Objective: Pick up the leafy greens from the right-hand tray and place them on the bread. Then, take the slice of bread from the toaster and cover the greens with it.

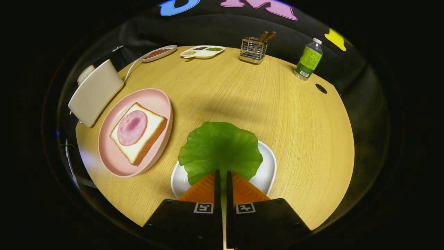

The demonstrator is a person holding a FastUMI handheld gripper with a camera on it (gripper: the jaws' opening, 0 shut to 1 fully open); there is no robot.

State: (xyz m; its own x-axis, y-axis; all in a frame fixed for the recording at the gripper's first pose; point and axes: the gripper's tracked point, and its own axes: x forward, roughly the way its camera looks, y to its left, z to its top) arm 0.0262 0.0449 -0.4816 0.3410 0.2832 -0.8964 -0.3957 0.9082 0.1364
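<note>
Pinching leafy greens (220,151) in gripper (222,177), over white tray (269,166)

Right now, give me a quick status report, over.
Tool shut on lettuce leaf, above white tray. Bread with ham waiting on pink plate. Path between looks clear.

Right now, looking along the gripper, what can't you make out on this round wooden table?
- Green lettuce leaf: its stem end lies between the orange fingers of the gripper, which are closed on it; the white tray is largely covered by the leaf.
- Bread slice in the white toaster: the toaster body hides most of it.
- Far compartment dish: contents too small to identify.
</note>
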